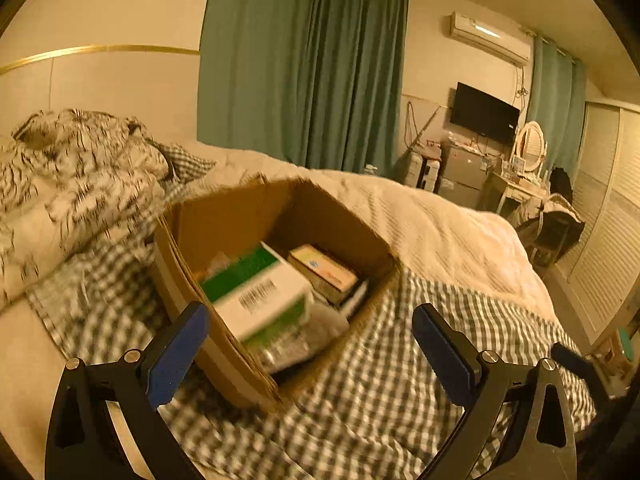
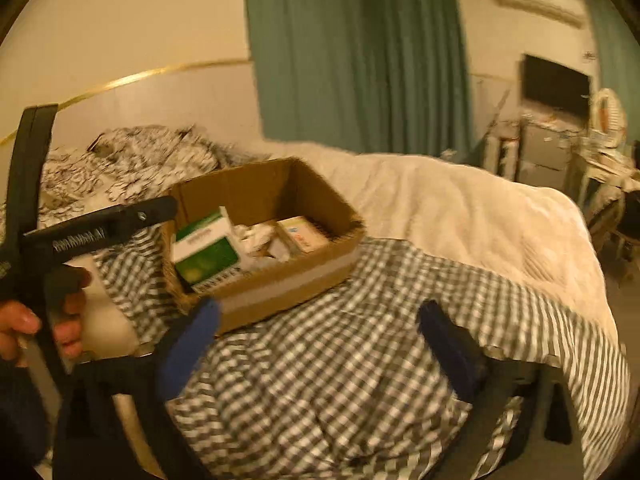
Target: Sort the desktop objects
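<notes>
Motion blur smears the green-and-white box [image 1: 260, 300] and checked cloth [image 1: 380, 380]; box print unreadable

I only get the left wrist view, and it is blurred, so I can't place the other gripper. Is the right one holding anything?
Observer: No. The right gripper has its jaws open and empty, above the grey-and-white checked cloth.
Operator: Any marking on the outside of the box?
Observer: Yes. A pale tape band runs along the long outer wall of the brown cardboard box.
</notes>
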